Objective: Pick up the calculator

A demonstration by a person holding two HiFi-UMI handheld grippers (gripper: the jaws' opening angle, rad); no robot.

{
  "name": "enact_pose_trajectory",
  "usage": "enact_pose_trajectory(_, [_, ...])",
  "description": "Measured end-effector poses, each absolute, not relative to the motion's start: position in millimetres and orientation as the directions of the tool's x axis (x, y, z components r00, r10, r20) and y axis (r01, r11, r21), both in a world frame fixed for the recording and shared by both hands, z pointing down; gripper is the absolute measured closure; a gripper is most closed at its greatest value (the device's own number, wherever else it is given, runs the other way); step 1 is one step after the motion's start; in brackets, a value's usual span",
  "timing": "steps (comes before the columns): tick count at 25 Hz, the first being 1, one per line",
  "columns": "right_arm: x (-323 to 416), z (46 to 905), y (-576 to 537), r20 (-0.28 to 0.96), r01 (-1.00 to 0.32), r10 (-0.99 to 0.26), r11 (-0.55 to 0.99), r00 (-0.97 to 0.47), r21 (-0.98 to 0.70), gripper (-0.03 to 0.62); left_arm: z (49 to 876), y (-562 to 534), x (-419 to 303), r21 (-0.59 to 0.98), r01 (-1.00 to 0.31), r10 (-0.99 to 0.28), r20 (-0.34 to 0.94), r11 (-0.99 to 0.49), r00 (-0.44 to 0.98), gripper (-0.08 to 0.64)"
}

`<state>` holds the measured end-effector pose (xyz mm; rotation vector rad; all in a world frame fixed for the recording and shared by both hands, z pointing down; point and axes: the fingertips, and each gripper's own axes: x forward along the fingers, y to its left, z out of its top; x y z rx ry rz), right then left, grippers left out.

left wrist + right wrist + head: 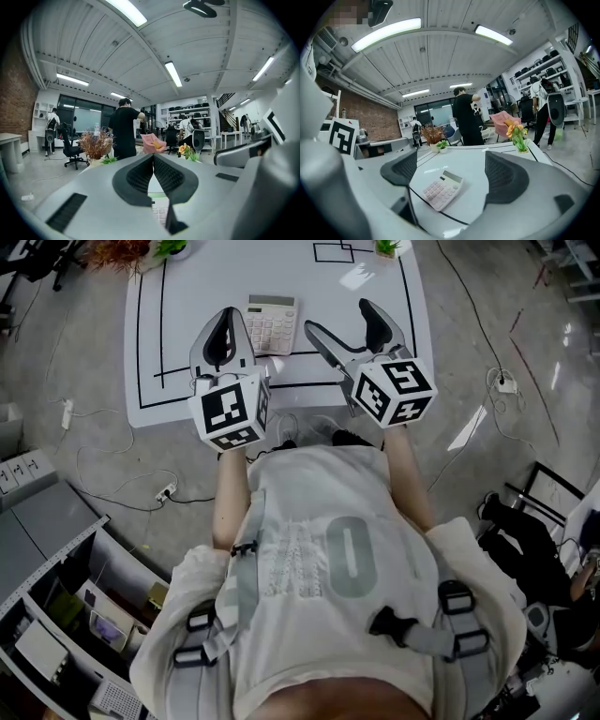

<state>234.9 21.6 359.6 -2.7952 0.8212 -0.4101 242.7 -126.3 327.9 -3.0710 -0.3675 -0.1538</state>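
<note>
1. White worktop (375,296), and the pale calculator (272,322) lies flat, back from its near edge.
2. The right hand-held gripper (336,317) gapes wide, empty; the left hand-held gripper (225,319) is clenched on nothing.
3. Best play: right one straddles the calculator's long sides, low, squeezing gently.
</note>
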Motion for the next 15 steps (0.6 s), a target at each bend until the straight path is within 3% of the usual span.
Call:
enact_pose_trajectory(9, [264.6,360.3,-13.5,0.275,-0.596,-0.672,-0.739,0.688,-0.315,0.152,326.7,-147.7,245.3,-0.055,0.231,0.223,0.125,-0.971,0.967,0.538])
enact_pose_trajectory(15, [300.2,402.6,-40.5,0.392,-0.616,-0.737,-0.676,0.551,-0.404,0.152,341.3,-171.9,249.2,-0.037,0.185,0.177,0.168,-0.982,0.970,0.538])
